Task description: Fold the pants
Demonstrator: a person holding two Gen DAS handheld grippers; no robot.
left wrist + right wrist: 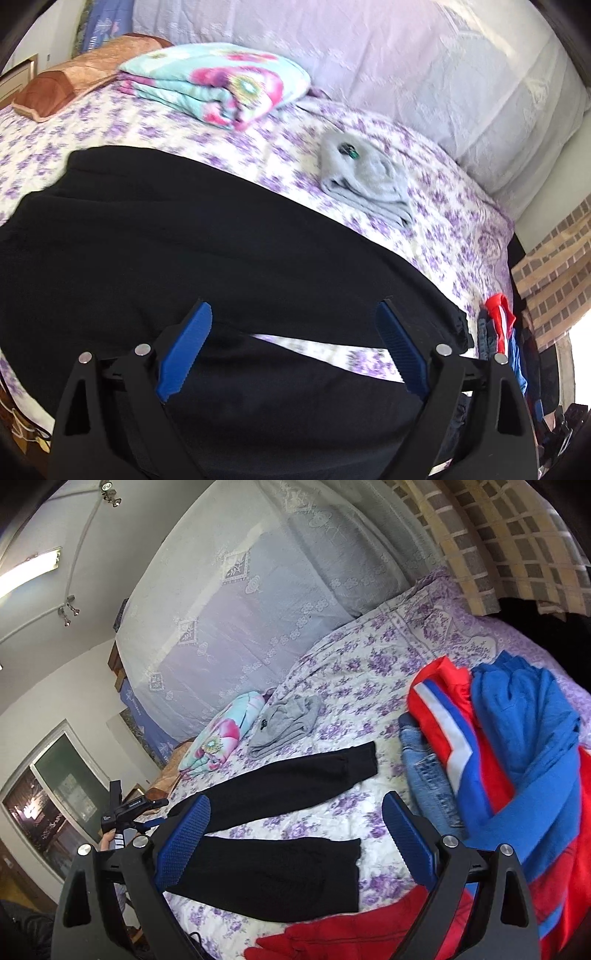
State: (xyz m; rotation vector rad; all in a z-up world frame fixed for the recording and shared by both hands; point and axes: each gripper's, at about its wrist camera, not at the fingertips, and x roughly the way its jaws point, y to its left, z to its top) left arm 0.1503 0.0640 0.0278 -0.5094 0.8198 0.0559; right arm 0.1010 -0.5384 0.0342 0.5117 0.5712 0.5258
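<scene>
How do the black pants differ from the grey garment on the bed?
The black pants lie spread flat, legs apart; the grey garment is folded into a compact bundle. The black pants cover far more of the bedspread than the grey garment. The pants lie nearer both claws; the grey garment sits farther back, beside the floral blanket. Neither is gripped.

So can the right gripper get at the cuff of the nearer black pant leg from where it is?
Probably yes. The right gripper is open and hangs above the black pants, with the near cuff lying flat on the bedspread. Nothing covers it; the red garment lies just beside it.
</scene>
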